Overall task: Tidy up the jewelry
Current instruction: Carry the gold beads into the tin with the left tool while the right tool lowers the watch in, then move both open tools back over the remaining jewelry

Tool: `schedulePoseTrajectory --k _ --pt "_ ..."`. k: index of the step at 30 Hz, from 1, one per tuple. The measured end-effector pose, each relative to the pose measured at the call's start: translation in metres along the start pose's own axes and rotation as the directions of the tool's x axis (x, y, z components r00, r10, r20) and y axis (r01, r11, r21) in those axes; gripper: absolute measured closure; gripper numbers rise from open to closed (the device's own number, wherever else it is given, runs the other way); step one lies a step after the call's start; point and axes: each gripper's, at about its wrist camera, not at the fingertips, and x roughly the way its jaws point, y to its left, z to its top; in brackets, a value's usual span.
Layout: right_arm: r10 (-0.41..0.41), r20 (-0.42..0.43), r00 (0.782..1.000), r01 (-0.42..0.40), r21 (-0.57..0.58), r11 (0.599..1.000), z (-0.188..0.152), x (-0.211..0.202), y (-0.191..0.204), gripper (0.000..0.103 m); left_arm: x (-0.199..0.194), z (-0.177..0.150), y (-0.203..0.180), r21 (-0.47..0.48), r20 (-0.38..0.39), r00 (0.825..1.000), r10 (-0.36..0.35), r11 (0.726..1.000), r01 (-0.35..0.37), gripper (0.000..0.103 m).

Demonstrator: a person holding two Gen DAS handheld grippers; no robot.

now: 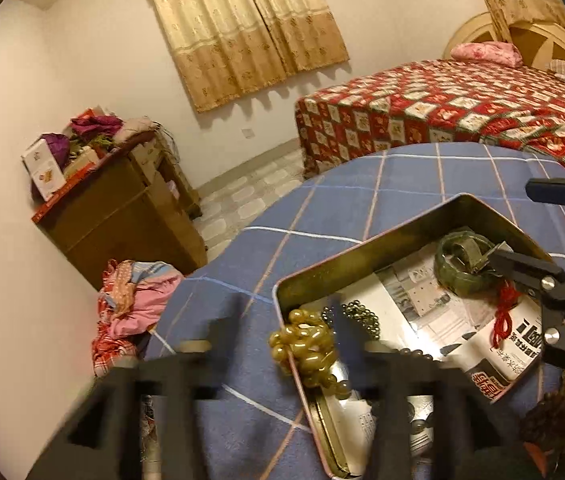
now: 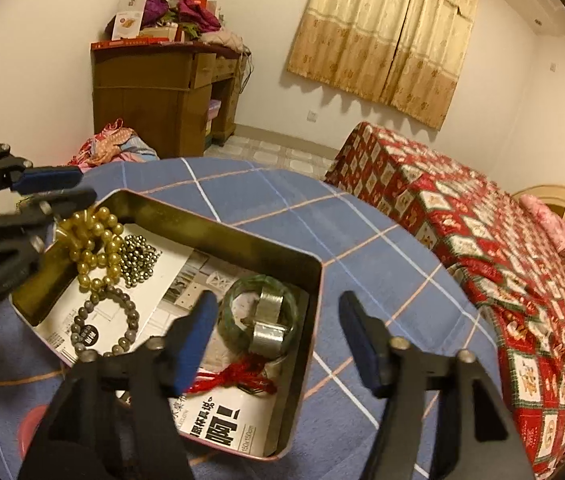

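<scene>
A metal tin (image 2: 218, 236) lined with printed paper sits on the blue checked table. In it lie a green bangle (image 2: 238, 312) with a silver ring and red cord, a grey bead bracelet (image 2: 104, 328) and a dark bead strand (image 2: 138, 260). A yellow bead bracelet (image 1: 306, 344) hangs over the tin's rim, also seen in the right wrist view (image 2: 90, 244). My left gripper (image 1: 282, 320) is open, blurred, its fingers either side of the yellow beads. My right gripper (image 2: 278, 336) is open and empty, straddling the tin's near right wall beside the bangle.
The tin rests on a round table with a blue checked cloth (image 2: 362, 240). A bed with a red quilt (image 2: 502, 240) stands beyond. A wooden cabinet (image 2: 154, 96) with clutter and a clothes pile (image 2: 114, 144) stand by the wall.
</scene>
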Motion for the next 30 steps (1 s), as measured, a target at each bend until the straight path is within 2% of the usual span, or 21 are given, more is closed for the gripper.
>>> schedulePoseTrajectory --k 2,14,25,30 --pt "0.006 0.002 1.000 -0.006 -0.002 1.000 -0.001 -0.004 0.002 0.036 -0.006 -0.002 0.001 -0.003 0.030 1.000 0.008 1.000 -0.008 0.030" --pt "0.000 0.015 1.000 0.000 0.007 1.000 -0.010 -0.023 0.004 0.033 -0.019 -0.008 0.001 0.006 0.022 0.999 0.028 1.000 -0.028 0.030" --pt "-0.001 0.036 0.999 0.000 0.006 1.000 -0.013 -0.038 0.010 0.033 -0.031 -0.016 0.002 -0.018 0.013 1.000 0.024 1.000 -0.024 0.030" --pt "-0.003 0.040 0.999 0.002 0.019 1.000 -0.018 -0.046 0.008 0.030 -0.049 -0.027 0.005 -0.041 0.015 1.000 0.022 0.999 -0.021 0.030"
